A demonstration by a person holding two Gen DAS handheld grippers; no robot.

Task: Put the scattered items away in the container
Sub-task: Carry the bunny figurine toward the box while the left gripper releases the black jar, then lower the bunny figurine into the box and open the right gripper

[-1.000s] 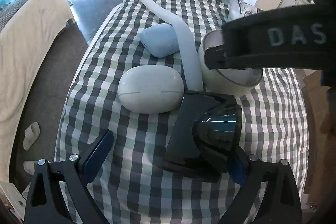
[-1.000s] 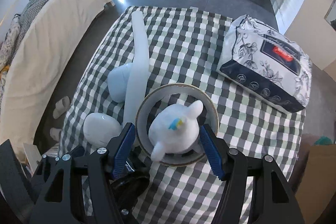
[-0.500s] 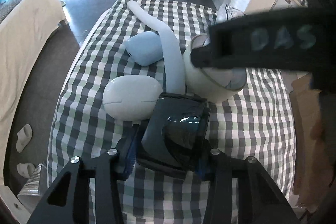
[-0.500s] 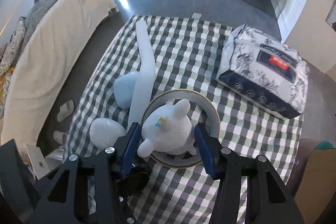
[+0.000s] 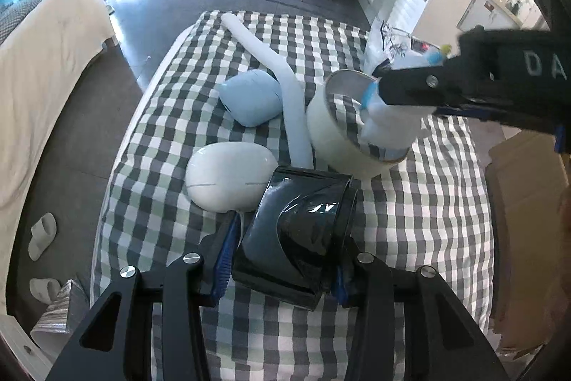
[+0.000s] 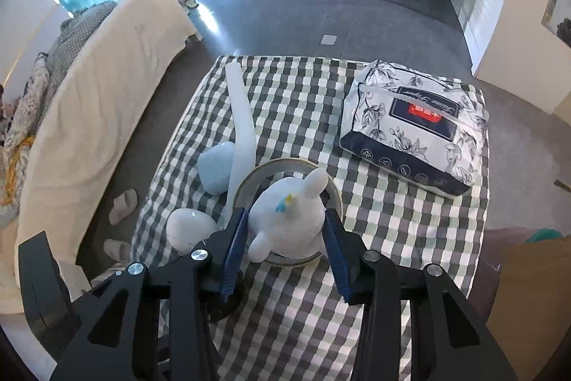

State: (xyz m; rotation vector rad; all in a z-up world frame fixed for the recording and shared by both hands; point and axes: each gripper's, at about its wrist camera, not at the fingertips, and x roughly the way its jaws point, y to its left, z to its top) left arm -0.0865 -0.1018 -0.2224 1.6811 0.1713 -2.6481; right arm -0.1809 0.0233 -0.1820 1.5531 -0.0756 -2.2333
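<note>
The left tongs [image 5: 282,259] clamp a glossy black boxy gadget [image 5: 296,238]. The right tongs [image 6: 285,238] grip a white plush toy [image 6: 289,216] above the round white tape-roll ring [image 6: 249,181] ahead.

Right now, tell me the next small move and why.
Probably lift the right hand-held gripper straight up: its blue pads already flank the white plush toy, which sits inside the tape roll, so rising first should clear the rim.

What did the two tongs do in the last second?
The left tongs closed in around the shiny black thing and now grip it. The right tongs closed on the white toy and lifted it from the white ring. The blue pouch, white pouch and tube stayed put.
</note>
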